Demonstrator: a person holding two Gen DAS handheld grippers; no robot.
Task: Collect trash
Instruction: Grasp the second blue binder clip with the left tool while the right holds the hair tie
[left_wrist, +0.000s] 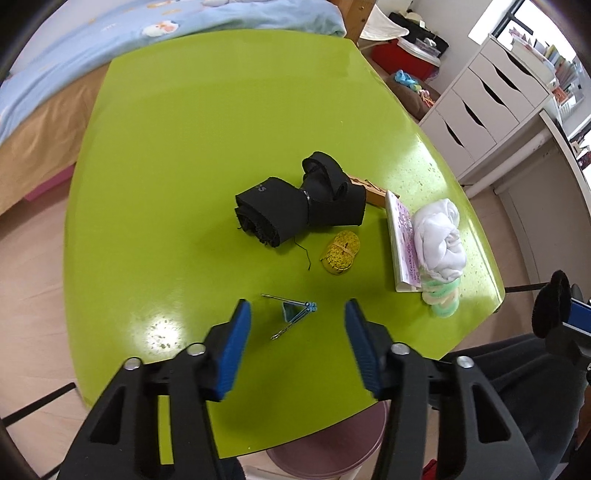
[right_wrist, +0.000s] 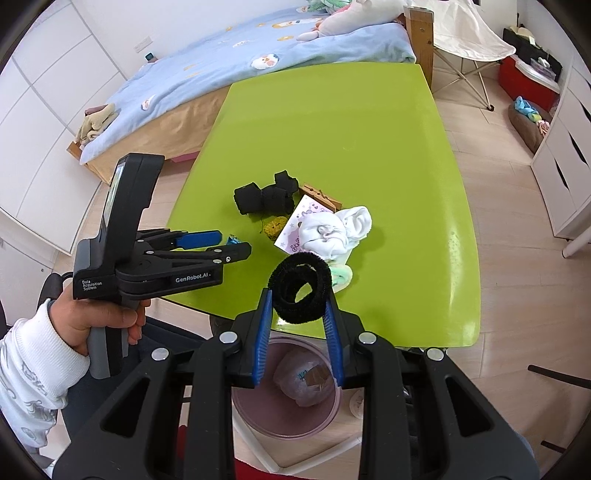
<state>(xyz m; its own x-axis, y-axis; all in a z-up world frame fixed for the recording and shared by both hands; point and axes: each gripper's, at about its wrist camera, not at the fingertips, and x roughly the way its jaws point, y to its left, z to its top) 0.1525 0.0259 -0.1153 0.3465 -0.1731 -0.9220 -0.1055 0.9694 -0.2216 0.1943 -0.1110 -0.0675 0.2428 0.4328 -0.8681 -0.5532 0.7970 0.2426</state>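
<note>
Presently, the right gripper (right_wrist: 300, 301) is closed on a fuzzy black coiled loop of pile fabric (right_wrist: 300, 290), pinched between its blue pads across the coil's width. The loop hangs at the near edge of the glossy lime-green table (right_wrist: 369, 122), directly above a translucent mauve plastic waste bin (right_wrist: 243, 402) on the floor beneath. Judged from its look, the loop is light, soft and compressible; the pile should grip the pads well, and a hold across the doubled coil seems sound. It may cling to the pads on release.

The bin holds a crumpled clear plastic bag (right_wrist: 303, 380) with a small brown scrap on it; nothing else can be made out inside.

The left gripper (left_wrist: 297, 321) is wide open and empty, poised over a small bundle of thin metal pins with pale blue heads (left_wrist: 295, 310) on the table. These appear stiff, thin and low-lying, so likely awkward to pinch; the clustered heads offer the best purchase.

Farther back lie a rolled black neoprene wrap (left_wrist: 295, 206), a coiled yellow measuring tape (left_wrist: 341, 253), a purple-patterned booklet (left_wrist: 400, 236) and a knotted white cloth (left_wrist: 439, 236) resting on that booklet.
</note>
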